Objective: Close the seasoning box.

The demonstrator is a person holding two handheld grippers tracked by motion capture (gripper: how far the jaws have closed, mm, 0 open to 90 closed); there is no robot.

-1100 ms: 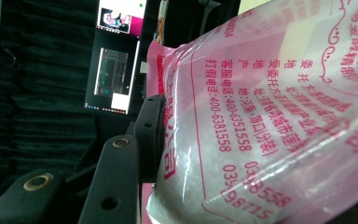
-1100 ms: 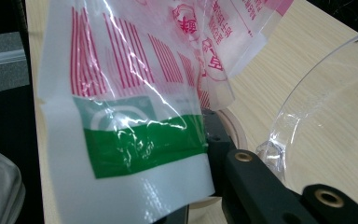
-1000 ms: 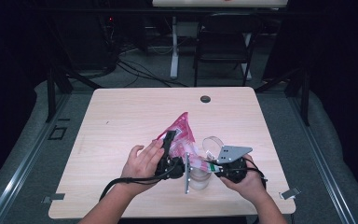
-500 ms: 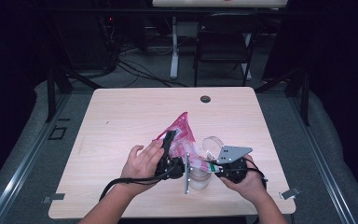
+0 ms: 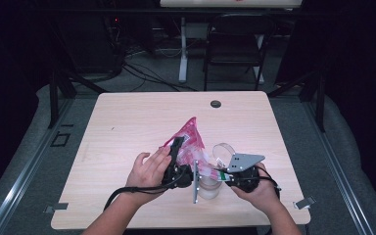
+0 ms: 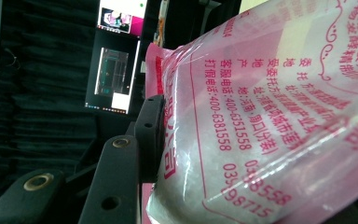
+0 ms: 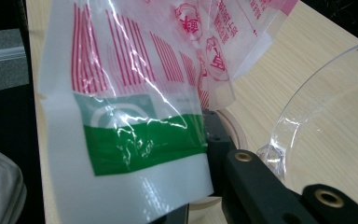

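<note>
- One pink bag point(image 5: 188, 142) near the table's point(image 5: 127, 122) front edge, printed 400-6381558.
- One clear cup point(image 5: 209, 187).
- Left gripper point(image 5: 176, 147) pinches the bag.
- Right gripper point(image 5: 214, 174) pinches its green-striped end.

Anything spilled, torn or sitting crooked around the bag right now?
No spill or tear stands out. The pink printed bag is held tilted, one corner pointing up, between the left gripper and the right gripper, above a clear container on the table. A clear curved piece lies beside it.
</note>
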